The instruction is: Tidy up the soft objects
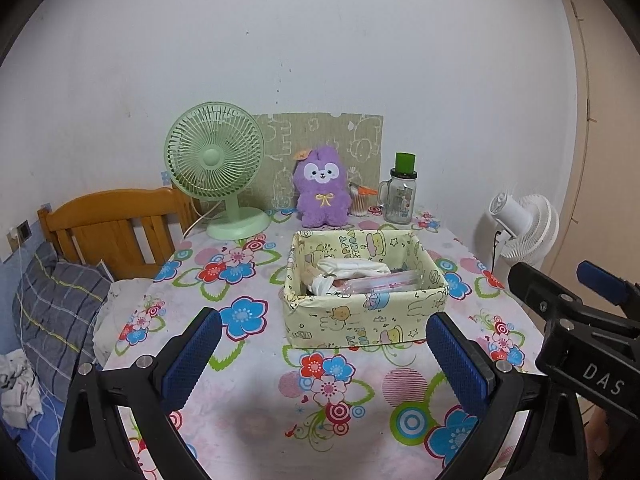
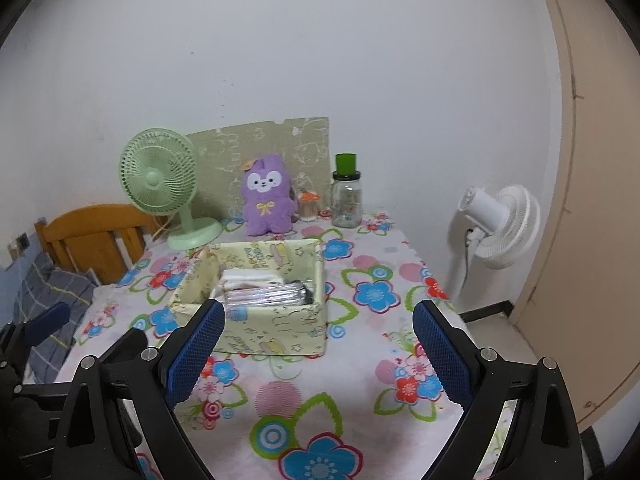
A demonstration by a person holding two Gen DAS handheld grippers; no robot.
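One flowered tablecloth [image 1: 256, 364], white wall [image 1: 320, 40]

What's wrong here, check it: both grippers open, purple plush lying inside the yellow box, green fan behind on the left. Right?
One error: the plush isn't in the box; it stands behind it by the wall, as the left wrist view shows. Both grippers are open, fan back left.

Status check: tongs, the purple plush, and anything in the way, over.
Left tongs open, empty; right tongs open, empty. Purple plush toy upright at table's back. Yellow cartoon-print fabric box sits between tongs and plush.
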